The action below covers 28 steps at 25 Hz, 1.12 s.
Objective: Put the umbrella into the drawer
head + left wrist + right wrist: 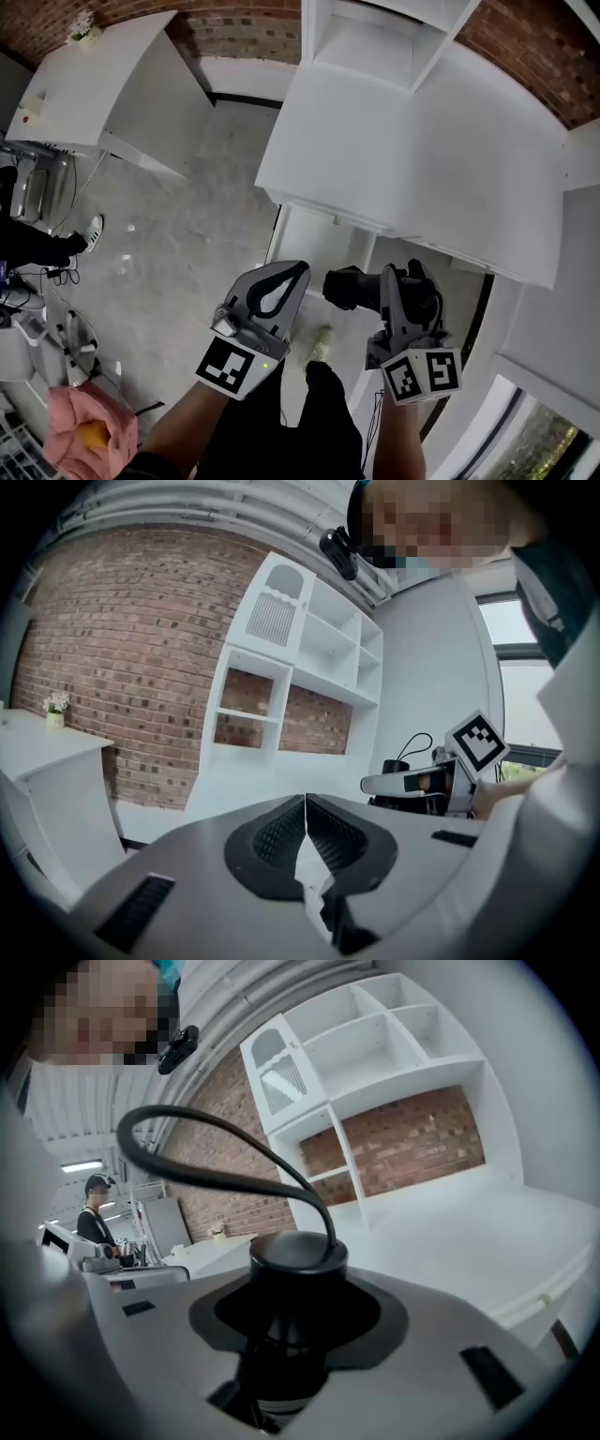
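**Ana:** Where is the umbrella (pixel 298 1260) found?

**Ben:** It is gripped by the right gripper (pixel 398 298). The jaws are pressed on its thick black body. Its strap (pixel 216 1162) is seen looping up. In the head view it pokes out toward 9 o'clock.

**Ana:** And the left gripper (pixel 306 808)?

**Ben:** Its jaws are closed tip to tip. Nothing is held.

**Ana:** Which step is being done?

**Ben:** The umbrella is being carried. It is not put away yet.

**Ana:** Where is the drawer?

**Ben:** A white open box (pixel 314 239) is seen at 12 o'clock from the grippers, under the white desk (pixel 422 141). It may be the drawer, but everything there is white, so it is hard to be sure.

**Ana:** What is needed next?

**Ben:** The umbrella must be brought over that opening, lowered in, and let go.
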Each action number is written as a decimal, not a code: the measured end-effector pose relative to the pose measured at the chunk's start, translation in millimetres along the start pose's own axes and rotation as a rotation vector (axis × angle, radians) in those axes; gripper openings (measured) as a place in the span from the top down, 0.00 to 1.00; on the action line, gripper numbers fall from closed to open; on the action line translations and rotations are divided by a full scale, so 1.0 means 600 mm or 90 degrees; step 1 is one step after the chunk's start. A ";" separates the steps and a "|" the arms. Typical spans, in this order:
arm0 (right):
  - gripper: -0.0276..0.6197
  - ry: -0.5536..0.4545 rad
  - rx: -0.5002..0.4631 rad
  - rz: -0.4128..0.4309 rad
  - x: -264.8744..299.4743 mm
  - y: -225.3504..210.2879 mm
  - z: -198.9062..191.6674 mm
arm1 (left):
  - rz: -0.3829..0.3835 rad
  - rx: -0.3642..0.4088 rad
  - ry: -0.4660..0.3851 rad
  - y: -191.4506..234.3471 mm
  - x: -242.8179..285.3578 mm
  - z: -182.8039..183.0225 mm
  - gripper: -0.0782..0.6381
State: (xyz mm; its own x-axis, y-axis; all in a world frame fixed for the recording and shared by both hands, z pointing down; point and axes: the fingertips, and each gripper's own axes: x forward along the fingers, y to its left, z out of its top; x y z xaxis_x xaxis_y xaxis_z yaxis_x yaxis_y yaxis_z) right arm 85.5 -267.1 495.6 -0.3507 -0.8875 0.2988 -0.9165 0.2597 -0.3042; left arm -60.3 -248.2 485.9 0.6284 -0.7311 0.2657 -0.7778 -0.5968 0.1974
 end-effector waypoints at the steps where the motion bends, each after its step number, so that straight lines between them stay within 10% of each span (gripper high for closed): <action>1: 0.70 0.003 0.010 -0.007 0.015 -0.012 -0.020 | -0.002 -0.001 0.003 0.011 0.014 -0.018 0.88; 15: 0.70 0.003 0.179 -0.055 0.143 -0.131 -0.282 | -0.026 -0.004 0.037 0.096 0.127 -0.255 0.88; 28: 0.70 0.040 0.363 -0.068 0.208 -0.203 -0.466 | -0.020 0.016 0.044 0.147 0.155 -0.357 0.88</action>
State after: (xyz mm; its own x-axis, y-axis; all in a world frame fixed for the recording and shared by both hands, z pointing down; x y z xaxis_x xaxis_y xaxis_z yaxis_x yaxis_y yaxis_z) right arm 99.7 -303.2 822.8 -0.2884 -0.8687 0.4026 -0.7055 -0.0915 -0.7028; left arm -73.2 -298.0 730.0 0.6492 -0.6879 0.3246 -0.7566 -0.6279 0.1825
